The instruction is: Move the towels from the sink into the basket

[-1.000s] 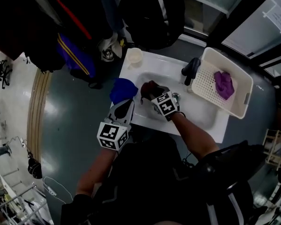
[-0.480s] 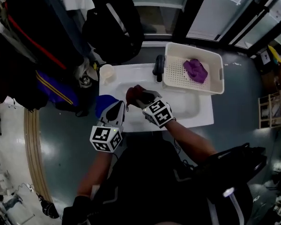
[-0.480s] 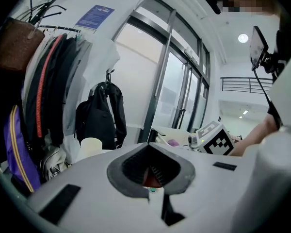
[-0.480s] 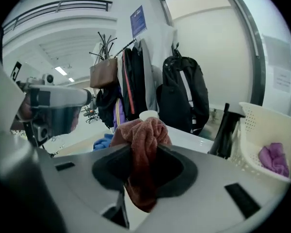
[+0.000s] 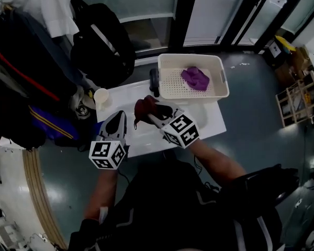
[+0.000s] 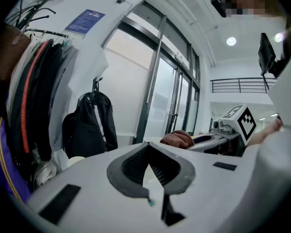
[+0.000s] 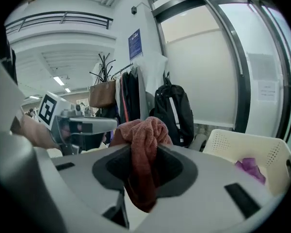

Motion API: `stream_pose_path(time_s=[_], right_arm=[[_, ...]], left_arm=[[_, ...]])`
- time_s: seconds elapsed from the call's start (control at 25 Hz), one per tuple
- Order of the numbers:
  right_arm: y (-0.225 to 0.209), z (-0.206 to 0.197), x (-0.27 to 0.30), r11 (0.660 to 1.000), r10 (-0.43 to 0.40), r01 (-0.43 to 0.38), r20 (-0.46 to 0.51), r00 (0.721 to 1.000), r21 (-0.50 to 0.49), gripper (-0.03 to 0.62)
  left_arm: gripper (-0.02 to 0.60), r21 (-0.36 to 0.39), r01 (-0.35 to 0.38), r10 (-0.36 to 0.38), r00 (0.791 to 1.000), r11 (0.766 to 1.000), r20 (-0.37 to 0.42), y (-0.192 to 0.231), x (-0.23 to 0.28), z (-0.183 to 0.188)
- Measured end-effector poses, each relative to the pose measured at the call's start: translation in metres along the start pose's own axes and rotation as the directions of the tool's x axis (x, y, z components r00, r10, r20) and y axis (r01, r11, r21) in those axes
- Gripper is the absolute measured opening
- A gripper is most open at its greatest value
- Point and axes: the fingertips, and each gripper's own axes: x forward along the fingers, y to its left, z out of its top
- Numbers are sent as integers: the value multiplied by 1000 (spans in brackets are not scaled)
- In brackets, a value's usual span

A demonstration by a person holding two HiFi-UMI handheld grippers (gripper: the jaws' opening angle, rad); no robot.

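Right tool [image 5: 149, 111] is pinched on the reddish towel [image 5: 141, 107], mid-frame, just lower left of the basket [image 5: 191, 57]; left tool [image 6: 148, 165] is closed, empty. You're mid-carry: next, get over the basket and release.

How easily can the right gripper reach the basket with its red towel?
Probably yes: the right gripper, shut on the red towel, is near the open basket; only a dark tap stands beside the way.

A rust-red towel [image 7: 144, 144] hangs bunched, pinched in the right gripper [image 5: 153, 111] above the white sink [image 5: 212, 119], while a crumpled purple towel [image 5: 195, 78] lies inside the white perforated basket [image 5: 223, 82] at the sink's far edge.
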Motion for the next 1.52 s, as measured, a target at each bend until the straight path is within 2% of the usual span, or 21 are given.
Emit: stream_pose_path(time_s=[0.24,0.36,0.48,0.68,0.88,1.0,1.2,1.32,1.52], right_arm=[[-28,36,-44,998,-54,55,69,996,-18,123],[-50,43,-60,996,-89,91,78,993,-19,123],[-79,49,-73,991,-131,132,91,987,-3,123],[-133,65,-86,985,-174,174,102,979,14,123],[-185,74,-81,982,-188,189,80,979,-14,124],[-210,64,-66,983,-176,177,34,984,-37,126],[-250,37,-36,985,-172,171,-49,984,-40,129],[-268,17,-14,989,-147,145,-108,983,-32,129],[-289,-20,22,993,-113,106,-202,973,-46,130]], left_arm=[[6,-14,70,-69,997,997,25,-33,30,17],[6,-29,86,-85,996,996,36,-47,40,24],[6,-11,100,-99,994,995,49,-61,51,35],[6,50,83,-86,994,995,64,-74,73,55],[6,48,52,-55,997,997,63,-76,97,62],[6,56,22,-25,998,998,51,-72,109,61],[6,46,-85,83,996,995,45,-51,125,56],[6,16,-94,94,996,995,11,-45,137,46],[6,15,-107,108,994,994,-31,-44,153,27]])
